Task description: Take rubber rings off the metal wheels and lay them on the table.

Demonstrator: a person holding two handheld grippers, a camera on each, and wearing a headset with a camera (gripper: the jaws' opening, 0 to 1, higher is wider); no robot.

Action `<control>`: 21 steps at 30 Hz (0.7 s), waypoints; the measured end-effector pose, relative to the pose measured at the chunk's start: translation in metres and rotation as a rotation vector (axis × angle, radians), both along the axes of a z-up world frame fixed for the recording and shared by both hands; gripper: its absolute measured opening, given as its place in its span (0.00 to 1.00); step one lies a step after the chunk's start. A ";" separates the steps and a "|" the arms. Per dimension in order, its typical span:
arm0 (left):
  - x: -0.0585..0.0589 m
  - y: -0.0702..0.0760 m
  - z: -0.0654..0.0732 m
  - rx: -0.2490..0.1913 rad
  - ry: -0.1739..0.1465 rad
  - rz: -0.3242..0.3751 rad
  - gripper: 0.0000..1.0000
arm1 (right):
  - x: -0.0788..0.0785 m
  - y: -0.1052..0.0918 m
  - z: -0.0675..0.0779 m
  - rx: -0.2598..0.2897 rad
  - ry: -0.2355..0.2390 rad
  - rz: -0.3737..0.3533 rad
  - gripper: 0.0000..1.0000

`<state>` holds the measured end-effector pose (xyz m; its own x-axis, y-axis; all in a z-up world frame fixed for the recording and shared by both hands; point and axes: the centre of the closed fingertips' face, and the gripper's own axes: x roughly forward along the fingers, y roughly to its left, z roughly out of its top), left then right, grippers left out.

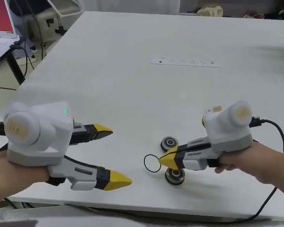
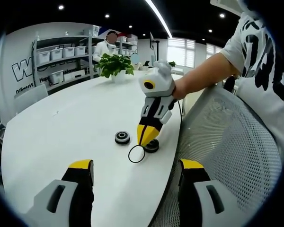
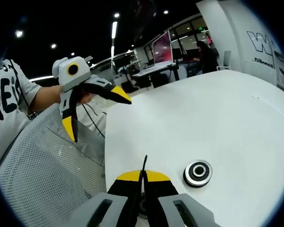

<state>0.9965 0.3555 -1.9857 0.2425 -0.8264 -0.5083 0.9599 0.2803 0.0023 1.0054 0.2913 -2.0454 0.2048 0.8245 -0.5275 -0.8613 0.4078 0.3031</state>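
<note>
Nearest, at the near left, the left gripper is held over the near edge of the bench, its yellow-tipped jaws spread wide with nothing between them. To the right, the right gripper points left, its jaws closed on a thin black rubber ring. The loop sticks out leftward past the tips, low over the bench; whether it touches the surface cannot be told. In the right gripper view the ring shows edge-on as a thin black line rising from the pressed-together tips. Two small metal wheels lie flat by those jaws: the far wheel just beyond them, and the near wheel just on the near side, partly under the gripper. Farther off, a white power strip lies on the bench
</note>
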 end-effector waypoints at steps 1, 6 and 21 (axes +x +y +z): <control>0.000 0.000 0.000 -0.001 0.000 0.001 0.70 | 0.000 0.000 -0.001 -0.003 -0.001 0.000 0.00; 0.000 0.002 0.000 0.002 -0.002 0.004 0.70 | 0.004 0.001 -0.007 -0.033 -0.017 -0.015 0.00; 0.000 0.007 0.000 -0.014 0.016 0.026 0.70 | 0.011 -0.002 -0.008 -0.057 -0.064 -0.034 0.04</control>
<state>0.9963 0.3625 -1.9859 0.2564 -0.8269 -0.5004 0.9521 0.3054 -0.0168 1.0164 0.2890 -2.0537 0.2674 0.7855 -0.5581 -0.8634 0.4524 0.2232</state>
